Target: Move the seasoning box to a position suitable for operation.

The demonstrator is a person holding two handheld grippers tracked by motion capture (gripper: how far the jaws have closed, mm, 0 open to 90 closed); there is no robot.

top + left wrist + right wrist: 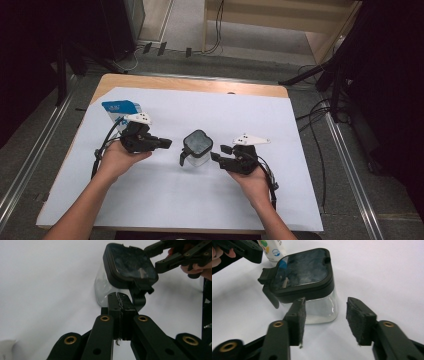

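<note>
Two grippers flank a lidded jar

The jar point(197, 148) stands upright mid-table on the white sheet point(165, 200), carton point(121, 110) behind. The left gripper point(165, 144), jaws clenched on nothing, sits just beside it; the right gripper point(325, 315), jaws released, is near its other side.

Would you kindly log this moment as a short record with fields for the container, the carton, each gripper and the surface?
container: clear square jar with a black lid on and a latch tab hanging at one side, upright between the grippers
carton: blue-and-white carton behind the left gripper
left gripper: jaws shut, empty, tip just short of the jar
right gripper: jaws open, aimed at the jar, not touching it
surface: white sheet on a wooden table
</note>
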